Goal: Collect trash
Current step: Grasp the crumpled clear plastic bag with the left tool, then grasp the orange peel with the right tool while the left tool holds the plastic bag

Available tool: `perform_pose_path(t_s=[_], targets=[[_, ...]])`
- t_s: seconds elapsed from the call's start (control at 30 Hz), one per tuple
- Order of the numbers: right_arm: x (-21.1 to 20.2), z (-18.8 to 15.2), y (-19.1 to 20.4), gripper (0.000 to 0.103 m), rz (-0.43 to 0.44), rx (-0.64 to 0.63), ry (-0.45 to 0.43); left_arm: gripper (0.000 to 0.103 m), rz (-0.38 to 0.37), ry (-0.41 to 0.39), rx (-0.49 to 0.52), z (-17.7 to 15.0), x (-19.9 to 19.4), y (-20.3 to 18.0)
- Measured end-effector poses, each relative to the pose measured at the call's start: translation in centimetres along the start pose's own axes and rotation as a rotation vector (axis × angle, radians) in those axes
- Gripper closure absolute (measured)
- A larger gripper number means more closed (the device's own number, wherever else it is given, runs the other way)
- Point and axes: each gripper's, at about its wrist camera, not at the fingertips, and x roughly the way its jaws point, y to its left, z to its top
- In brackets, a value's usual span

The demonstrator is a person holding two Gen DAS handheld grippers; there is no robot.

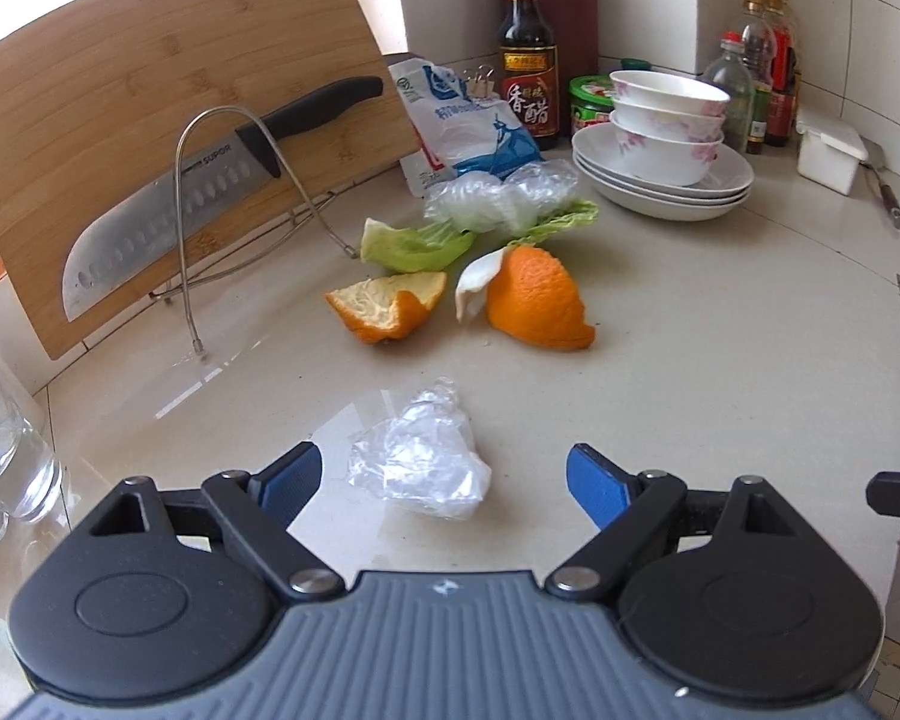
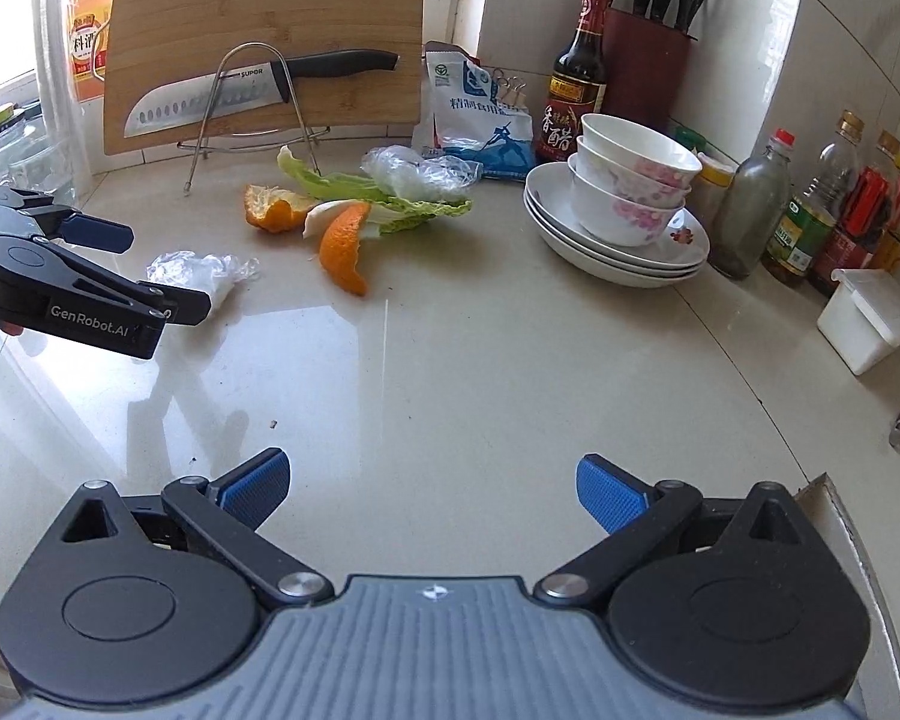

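Note:
A crumpled clear plastic wad (image 1: 419, 461) (image 2: 201, 271) lies on the counter between the blue pads of my left gripper (image 1: 444, 480), which is open and not pressing on it. In the right wrist view the left gripper (image 2: 162, 267) comes in from the left, hovering at that wad. Farther back lie two orange peels (image 1: 384, 312) (image 1: 537, 300), a green cabbage leaf (image 1: 417, 246) and a second clear plastic wad (image 1: 501, 195). My right gripper (image 2: 432, 492) is open over bare counter, with nothing between its fingers.
A cutting board (image 1: 168, 138) leans at the back left with a knife (image 1: 198, 192) on a wire rack. Stacked bowls on plates (image 2: 624, 216), a vinegar bottle (image 1: 525, 54), a salt bag (image 1: 468, 126), condiment bottles (image 2: 810, 222) and a white box (image 2: 870, 318) crowd the right. A glass mug (image 1: 6, 450) stands left.

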Motion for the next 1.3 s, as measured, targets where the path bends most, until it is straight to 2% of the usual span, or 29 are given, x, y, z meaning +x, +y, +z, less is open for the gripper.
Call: perform_pose_path(t_s=[0.17, 0.37, 0.6, 0.63, 0.73, 1.1, 1.3], targets=[[1.5, 1.0, 0.3, 0.0, 0.017, -0.019, 0.016, 0.018, 0.005, 0.021, -0.026, 0.1, 1.9, 0.9], [3.0, 2.2, 1.0, 0.0, 0.038, -0.06, 0.018, 0.028, -0.012, 0.036, -0.065, 0.2, 3.0, 1.2], [4.1, 3.6, 1.8, 0.0, 0.071, -0.102, 0.006, 0.064, -0.03, 0.052, -0.1, 0.3, 3.8, 1.5], [4.2, 3.8, 1.9, 0.0, 0.076, -0.107, 0.004, 0.065, -0.031, 0.05, -0.104, 0.3, 3.7, 1.6], [4.6, 4.4, 2.3, 0.0, 0.097, -0.122, 0.0, 0.068, -0.025, 0.046, -0.116, 0.4, 3.4, 2.1], [6.9, 7.0, 4.3, 0.001, 0.193, -0.19, -0.025, 0.068, -0.005, 0.022, -0.174, 1.0, 1.2, 4.9], [8.3, 8.9, 5.6, 0.005, 0.24, -0.232, -0.056, 0.068, 0.018, 0.017, -0.205, 1.0, 1.0, 6.0]])
